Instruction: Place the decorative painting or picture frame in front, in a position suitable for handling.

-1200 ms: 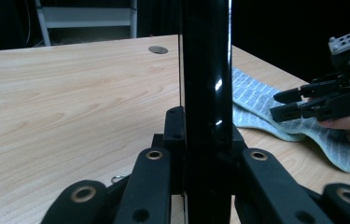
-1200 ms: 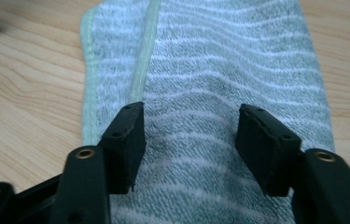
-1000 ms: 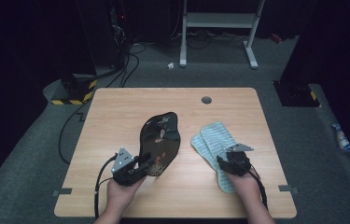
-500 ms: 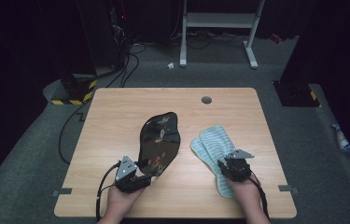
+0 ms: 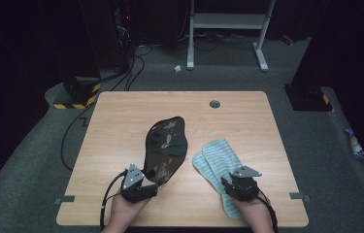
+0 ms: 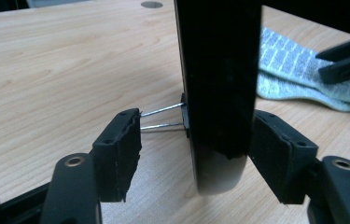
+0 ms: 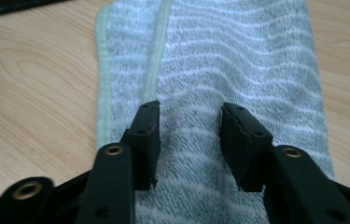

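worktop: pale wood before me, with a round grommet hole at its far edge
floor: grey carpet
far side: white metal stand
far left: yellow-and-black striped block, black cables trailing
light: room dark beyond

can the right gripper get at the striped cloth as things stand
Probably yes: the right gripper hangs right over the striped cloth, jaws apart with nothing between them and the fabric.

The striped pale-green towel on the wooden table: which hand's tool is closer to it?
The right. The right tool is right over the striped pale-green towel, jaws apart above the cloth. The left tool is off to the side, straddling the glossy black tray.
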Demonstrator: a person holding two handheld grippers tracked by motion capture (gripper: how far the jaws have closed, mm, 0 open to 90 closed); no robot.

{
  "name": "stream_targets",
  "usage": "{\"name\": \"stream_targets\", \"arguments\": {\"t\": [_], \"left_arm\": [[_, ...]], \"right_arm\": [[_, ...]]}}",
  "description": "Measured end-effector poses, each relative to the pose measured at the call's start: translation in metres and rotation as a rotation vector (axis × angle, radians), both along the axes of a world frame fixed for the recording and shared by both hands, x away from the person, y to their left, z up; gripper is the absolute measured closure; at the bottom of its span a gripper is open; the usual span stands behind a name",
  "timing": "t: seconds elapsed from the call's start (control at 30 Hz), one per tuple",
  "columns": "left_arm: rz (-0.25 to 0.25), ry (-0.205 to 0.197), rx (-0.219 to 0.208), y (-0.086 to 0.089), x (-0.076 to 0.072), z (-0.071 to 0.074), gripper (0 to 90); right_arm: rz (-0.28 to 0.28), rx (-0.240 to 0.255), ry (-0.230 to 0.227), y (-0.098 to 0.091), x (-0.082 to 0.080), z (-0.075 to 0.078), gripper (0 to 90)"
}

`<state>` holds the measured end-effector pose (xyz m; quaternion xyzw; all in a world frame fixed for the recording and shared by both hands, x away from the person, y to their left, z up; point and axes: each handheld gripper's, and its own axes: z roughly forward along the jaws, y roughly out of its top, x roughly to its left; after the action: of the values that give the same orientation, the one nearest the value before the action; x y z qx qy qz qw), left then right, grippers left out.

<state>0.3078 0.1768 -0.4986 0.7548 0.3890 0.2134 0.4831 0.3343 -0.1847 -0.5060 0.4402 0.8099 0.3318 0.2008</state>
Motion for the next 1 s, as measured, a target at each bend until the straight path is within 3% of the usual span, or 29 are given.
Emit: {"name": "stream_targets", "arguments": {"t": [0.07, 0.17, 0.23, 0.33, 0.53, 0.7, 0.87, 1.0], "left_arm": [[-0.004, -0.003, 0.000, 0.000, 0.001, -0.001, 35.3], [-0.006, -0.005, 0.003, 0.001, 0.002, -0.002, 35.1], [-0.005, -0.004, 0.005, 0.000, 0.002, -0.004, 35.0], [-0.004, -0.005, 0.020, 0.001, 0.002, -0.005, 35.3], [0.001, -0.004, 0.012, 0.003, 0.002, -0.004, 35.5], [0.000, -0.001, 0.018, 0.002, 0.002, -0.005, 36.1], [-0.003, 0.003, 0.019, 0.003, 0.002, -0.005, 36.9], [-0.010, 0.010, 0.021, 0.003, 0.002, -0.005, 39.4]], "right_arm": [[-0.003, 0.002, -0.007, 0.000, 0.001, 0.003, 47.6], [-0.002, 0.034, 0.028, -0.002, 0.009, 0.004, 37.1], [-0.015, 0.029, 0.044, -0.002, 0.012, 0.002, 33.2], [-0.031, -0.001, 0.049, -0.002, 0.016, 0.000, 30.1], [-0.045, 0.009, 0.067, -0.010, 0.020, 0.001, 26.4], [-0.035, -0.037, 0.097, -0.004, 0.021, -0.007, 32.8], [-0.038, -0.039, 0.096, -0.005, 0.021, -0.005, 45.8], [-0.003, -0.048, 0.083, -0.003, 0.018, -0.004, 60.0]]}}
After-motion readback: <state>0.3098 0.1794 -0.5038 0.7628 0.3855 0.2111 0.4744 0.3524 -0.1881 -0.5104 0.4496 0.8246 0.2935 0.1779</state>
